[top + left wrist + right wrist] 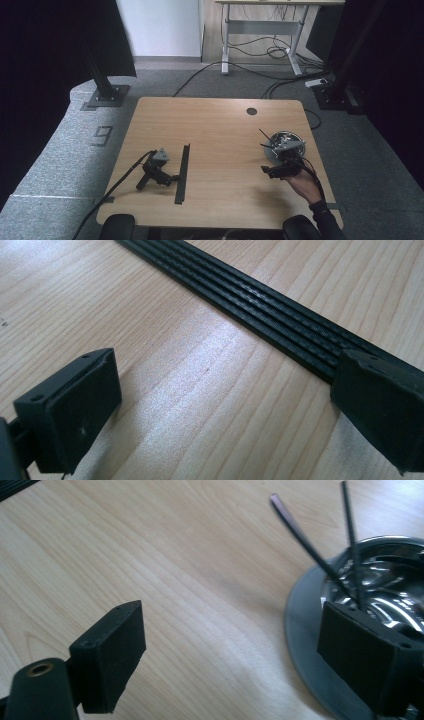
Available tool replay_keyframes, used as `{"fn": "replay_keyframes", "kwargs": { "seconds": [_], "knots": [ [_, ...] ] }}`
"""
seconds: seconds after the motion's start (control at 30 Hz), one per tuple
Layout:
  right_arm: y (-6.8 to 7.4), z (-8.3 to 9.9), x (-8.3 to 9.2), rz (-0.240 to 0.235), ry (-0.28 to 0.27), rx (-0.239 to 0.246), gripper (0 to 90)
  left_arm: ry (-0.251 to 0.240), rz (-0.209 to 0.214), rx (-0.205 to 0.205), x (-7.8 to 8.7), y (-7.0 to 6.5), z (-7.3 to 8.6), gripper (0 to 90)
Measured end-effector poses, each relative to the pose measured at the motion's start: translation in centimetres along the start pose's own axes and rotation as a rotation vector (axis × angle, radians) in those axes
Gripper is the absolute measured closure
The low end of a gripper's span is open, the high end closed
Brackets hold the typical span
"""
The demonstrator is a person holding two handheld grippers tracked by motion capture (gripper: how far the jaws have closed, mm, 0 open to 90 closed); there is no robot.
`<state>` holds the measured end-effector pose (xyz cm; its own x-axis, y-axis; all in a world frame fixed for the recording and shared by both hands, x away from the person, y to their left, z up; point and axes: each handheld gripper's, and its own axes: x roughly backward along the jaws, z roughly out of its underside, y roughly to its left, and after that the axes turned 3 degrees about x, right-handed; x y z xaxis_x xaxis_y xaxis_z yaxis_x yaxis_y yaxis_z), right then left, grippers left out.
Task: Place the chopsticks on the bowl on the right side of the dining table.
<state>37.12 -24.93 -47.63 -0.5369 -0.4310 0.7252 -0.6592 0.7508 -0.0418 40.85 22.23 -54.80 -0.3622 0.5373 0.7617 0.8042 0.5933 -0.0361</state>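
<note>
Strips (182, 172) lie on table (220, 125) left of centre, left gripper (172, 177) just beside them on their left. Bowl (285, 144) sits at right (sticks (310, 545) leaning inside), right gripper (267, 170) just before it.

On the light wooden table (220, 150) lies 1 bundle of long black ribbed cable ties (182, 173); the left gripper view shows 4 parallel strips in it (280, 315). 1 round shiny metal bowl (285, 142) stands at the right, and 2 thin black cable ties (320, 560) stick out of it. The tabletop has 1 round black cable hole (251, 111). There are 2 black two-jaw grippers, the left gripper (172, 177) and the right gripper (266, 170).
</note>
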Motion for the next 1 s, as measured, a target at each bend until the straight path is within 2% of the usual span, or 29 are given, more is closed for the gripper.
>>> {"fn": "replay_keyframes", "kwargs": {
  "seconds": [0.13, 0.47, 1.0],
  "knots": [
    [0.9, 0.0, -0.6, -0.006, 0.008, 0.011, 6.6, 0.000, 0.000, 0.000, 0.0, 0.0, 0.0, 0.0],
    [3.5, -0.9, -2.0, -0.063, 0.022, 0.073, 6.7, 0.000, 0.000, 0.000, 0.0, 0.0, 0.0, 0.0],
    [5.5, -2.0, -4.9, -0.102, 0.040, 0.132, 6.9, 0.000, 0.000, 0.000, 0.0, 0.0, 0.0, 0.0]
  ]
}}
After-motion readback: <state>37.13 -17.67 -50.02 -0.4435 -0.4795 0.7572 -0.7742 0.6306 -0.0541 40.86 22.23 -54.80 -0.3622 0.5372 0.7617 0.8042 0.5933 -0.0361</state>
